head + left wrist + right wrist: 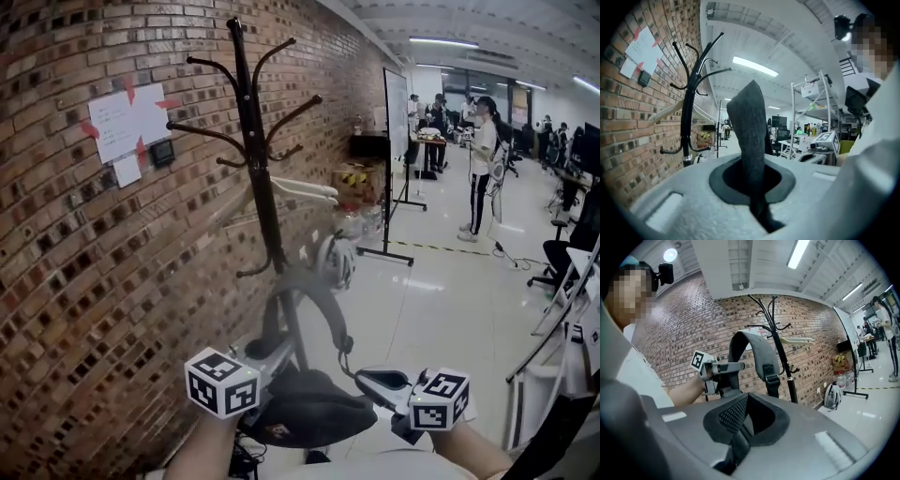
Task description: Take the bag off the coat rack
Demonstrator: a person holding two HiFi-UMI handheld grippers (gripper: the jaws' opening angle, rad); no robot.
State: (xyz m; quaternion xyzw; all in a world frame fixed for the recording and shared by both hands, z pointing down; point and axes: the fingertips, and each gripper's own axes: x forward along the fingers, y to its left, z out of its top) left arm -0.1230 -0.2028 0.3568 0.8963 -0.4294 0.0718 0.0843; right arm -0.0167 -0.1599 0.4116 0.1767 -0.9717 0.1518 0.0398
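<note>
The black coat rack (pixel 255 141) stands against the brick wall, its hooks bare except for a white hanger (pixel 305 192). Low in the head view, the dark grey bag (pixel 305 408) hangs between both grippers, below the hooks. Its shoulder strap (pixel 319 291) loops up in front of the pole, and I see no hook through it. My left gripper (pixel 270 349) is shut on a grey fabric strap (pixel 749 126) of the bag. My right gripper (pixel 370 380) is shut on a mesh-lined strap (pixel 732 416), with the bag's strap loop (pixel 757 352) rising beside the rack (pixel 780 348).
A white helmet-like object (pixel 336 261) lies on the floor by the rack's base. Papers (pixel 127 122) are taped to the wall. A whiteboard on a stand (pixel 396 112) and a standing person (pixel 483 169) are farther down the room. Chairs and desks line the right side.
</note>
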